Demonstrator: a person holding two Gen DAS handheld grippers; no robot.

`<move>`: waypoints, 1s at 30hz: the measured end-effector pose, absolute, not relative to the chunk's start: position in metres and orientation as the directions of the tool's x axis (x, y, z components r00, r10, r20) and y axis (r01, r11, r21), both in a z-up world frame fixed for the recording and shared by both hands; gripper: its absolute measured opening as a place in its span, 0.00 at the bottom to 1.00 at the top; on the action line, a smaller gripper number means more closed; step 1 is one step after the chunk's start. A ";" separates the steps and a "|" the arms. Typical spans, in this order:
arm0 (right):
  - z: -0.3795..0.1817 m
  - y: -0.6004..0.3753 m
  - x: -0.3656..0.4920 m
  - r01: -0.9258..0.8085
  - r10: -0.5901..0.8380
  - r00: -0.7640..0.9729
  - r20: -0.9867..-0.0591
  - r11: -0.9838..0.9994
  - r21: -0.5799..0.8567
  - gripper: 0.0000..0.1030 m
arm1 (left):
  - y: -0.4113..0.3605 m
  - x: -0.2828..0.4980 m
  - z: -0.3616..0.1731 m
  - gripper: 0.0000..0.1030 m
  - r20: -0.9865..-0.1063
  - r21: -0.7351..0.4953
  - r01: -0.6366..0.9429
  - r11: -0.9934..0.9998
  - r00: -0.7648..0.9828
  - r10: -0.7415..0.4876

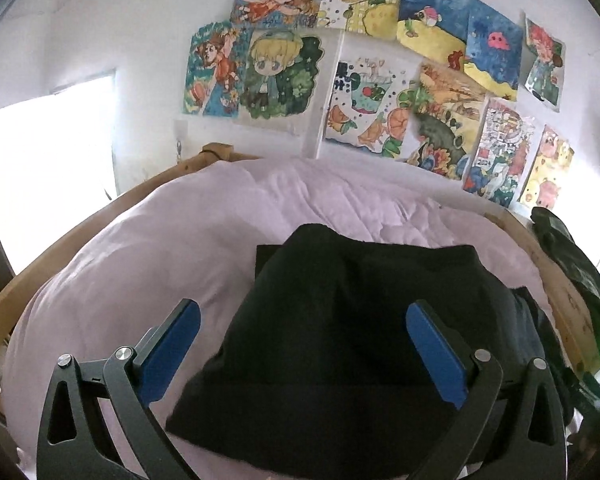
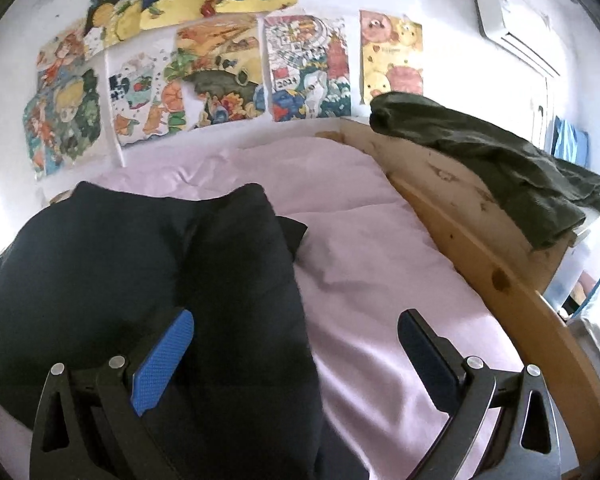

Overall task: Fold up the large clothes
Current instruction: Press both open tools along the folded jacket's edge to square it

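- We held the left gripper (image 1: 303,334) and right gripper (image 2: 296,340) spread wide, pinching nothing.
- The folded black garment (image 1: 340,320) lay on the lilac bedsheet (image 1: 140,248), filling the left view's six o'clock.
- We judged it soft, light; best gripped at corners.

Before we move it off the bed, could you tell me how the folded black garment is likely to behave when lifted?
The black garment probably flops: its edges sag softly over the pink sheet. Its layers look loose, so a one-sided lift may undo the fold. It seems unlikely to slide far on that wrinkled sheet.
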State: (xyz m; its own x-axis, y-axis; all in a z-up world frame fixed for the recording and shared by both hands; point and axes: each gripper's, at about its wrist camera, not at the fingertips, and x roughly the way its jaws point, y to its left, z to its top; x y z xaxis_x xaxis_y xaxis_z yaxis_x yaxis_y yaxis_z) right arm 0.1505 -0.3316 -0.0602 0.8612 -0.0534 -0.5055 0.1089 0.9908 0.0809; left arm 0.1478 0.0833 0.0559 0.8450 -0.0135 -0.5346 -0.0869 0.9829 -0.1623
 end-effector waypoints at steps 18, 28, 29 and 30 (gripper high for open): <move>-0.023 -0.268 0.053 -0.116 0.143 0.915 -0.376 0.989 0.094 1.00 | 0.017 0.035 0.041 0.98 -0.459 -0.056 0.059 0.997 0.885 -0.079; -0.018 -0.266 -0.002 -0.130 0.182 0.919 -0.349 0.977 0.168 1.00 | -0.014 -0.022 0.044 0.98 -0.388 0.045 0.170 0.984 0.911 -0.140; -0.017 -0.266 -0.006 -0.127 0.180 0.920 -0.349 0.978 0.168 1.00 | -0.016 -0.026 0.042 0.98 -0.385 0.053 0.167 0.985 0.913 -0.134; -0.018 -0.265 -0.008 -0.125 0.177 0.919 -0.352 0.978 0.165 1.00 | -0.016 -0.028 0.040 0.98 -0.389 0.053 0.165 0.985 0.912 -0.132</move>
